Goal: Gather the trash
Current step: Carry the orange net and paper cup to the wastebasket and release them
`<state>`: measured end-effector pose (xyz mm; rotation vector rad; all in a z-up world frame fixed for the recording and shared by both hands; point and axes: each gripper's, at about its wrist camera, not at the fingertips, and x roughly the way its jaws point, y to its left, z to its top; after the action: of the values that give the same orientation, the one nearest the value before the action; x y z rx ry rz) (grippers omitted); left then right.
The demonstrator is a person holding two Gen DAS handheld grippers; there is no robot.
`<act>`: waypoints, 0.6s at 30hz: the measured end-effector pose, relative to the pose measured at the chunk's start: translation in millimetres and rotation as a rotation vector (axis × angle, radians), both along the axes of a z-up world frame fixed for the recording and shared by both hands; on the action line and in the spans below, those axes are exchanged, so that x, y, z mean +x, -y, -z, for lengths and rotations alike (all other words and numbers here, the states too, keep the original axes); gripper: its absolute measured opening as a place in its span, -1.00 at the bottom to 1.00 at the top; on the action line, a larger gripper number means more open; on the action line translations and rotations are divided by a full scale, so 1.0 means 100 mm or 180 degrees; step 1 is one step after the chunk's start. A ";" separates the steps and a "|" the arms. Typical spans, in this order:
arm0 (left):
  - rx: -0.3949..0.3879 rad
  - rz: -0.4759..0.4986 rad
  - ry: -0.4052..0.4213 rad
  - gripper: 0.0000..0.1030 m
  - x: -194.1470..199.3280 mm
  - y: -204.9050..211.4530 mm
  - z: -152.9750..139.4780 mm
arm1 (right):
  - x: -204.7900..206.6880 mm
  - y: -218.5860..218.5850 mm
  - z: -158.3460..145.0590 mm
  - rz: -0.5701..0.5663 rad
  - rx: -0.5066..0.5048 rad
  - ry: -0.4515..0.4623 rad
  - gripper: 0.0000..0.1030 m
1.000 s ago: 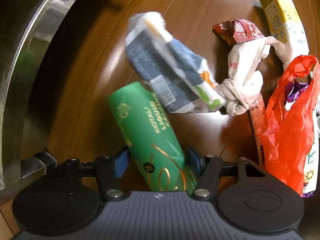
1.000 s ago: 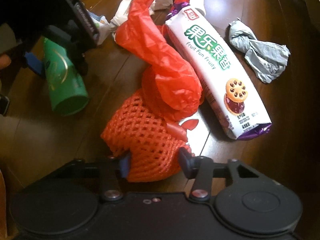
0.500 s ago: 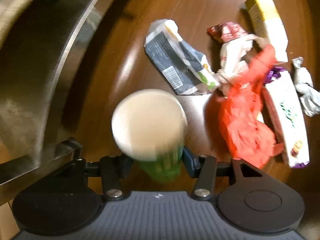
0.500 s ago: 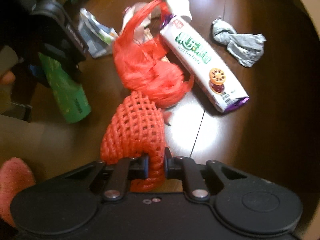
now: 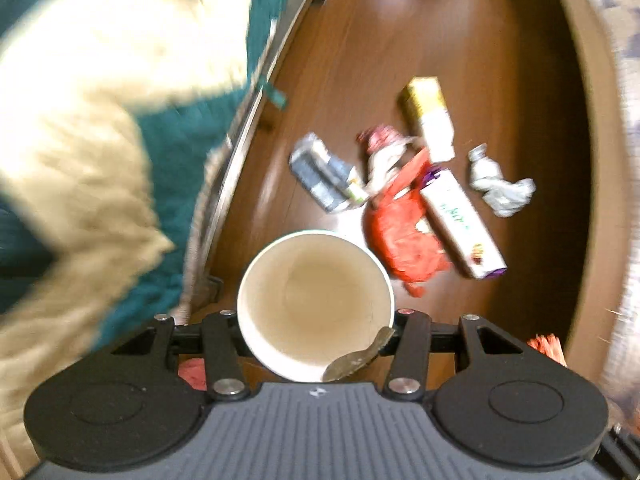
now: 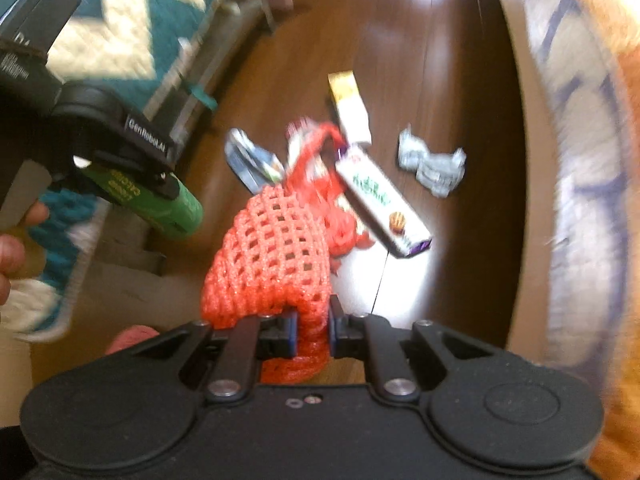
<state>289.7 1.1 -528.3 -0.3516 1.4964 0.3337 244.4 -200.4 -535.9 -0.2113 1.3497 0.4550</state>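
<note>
My left gripper (image 5: pixel 316 322) is shut on a green paper cup (image 5: pixel 316 304). The cup's cream inside faces the camera and hides the pads. In the right wrist view the same cup (image 6: pixel 168 204) hangs in the left gripper (image 6: pixel 132 160), high above the floor. My right gripper (image 6: pixel 312 328) is shut on an orange foam net (image 6: pixel 276 256) that dangles from its pads. On the wooden floor far below lie a red plastic bag (image 5: pixel 404 240), a biscuit pack (image 5: pixel 460 220), a yellow-white carton (image 5: pixel 430 120), a crumpled grey tissue (image 5: pixel 500 184), a blue-white wrapper (image 5: pixel 324 180) and a knotted white bag (image 5: pixel 384 156).
A bed with a teal and cream quilt (image 5: pixel 100 120) on a metal frame (image 5: pixel 240 140) fills the left side. A curved patterned edge (image 5: pixel 616 120) bounds the right. A person's fingers (image 6: pixel 12 240) grip the left tool's handle. Something pink (image 6: pixel 132 336) shows low by the right gripper.
Both grippers rose far above the floor. The left tipped the cup so its mouth faces the camera. The right closed on the orange net and carried it up.
</note>
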 end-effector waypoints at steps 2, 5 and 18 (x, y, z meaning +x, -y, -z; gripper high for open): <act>-0.0027 0.0080 0.0095 -0.06 -0.02 -0.01 -0.39 | 0.02 -0.01 -0.38 -0.0011 0.0041 0.0046 -0.75; 0.0023 0.0189 0.0239 -0.06 -0.02 -0.03 -0.96 | 0.05 -0.05 -0.94 -0.0092 0.0078 0.0141 -0.75; 0.0116 0.0365 0.0881 -0.06 -0.27 -0.38 -3.27 | 0.17 -0.35 -3.13 -0.0340 0.0502 0.0598 -0.75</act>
<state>262.5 38.7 -201.6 -0.2696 1.2316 0.2112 261.9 -165.6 -223.1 -0.1913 1.1170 0.6138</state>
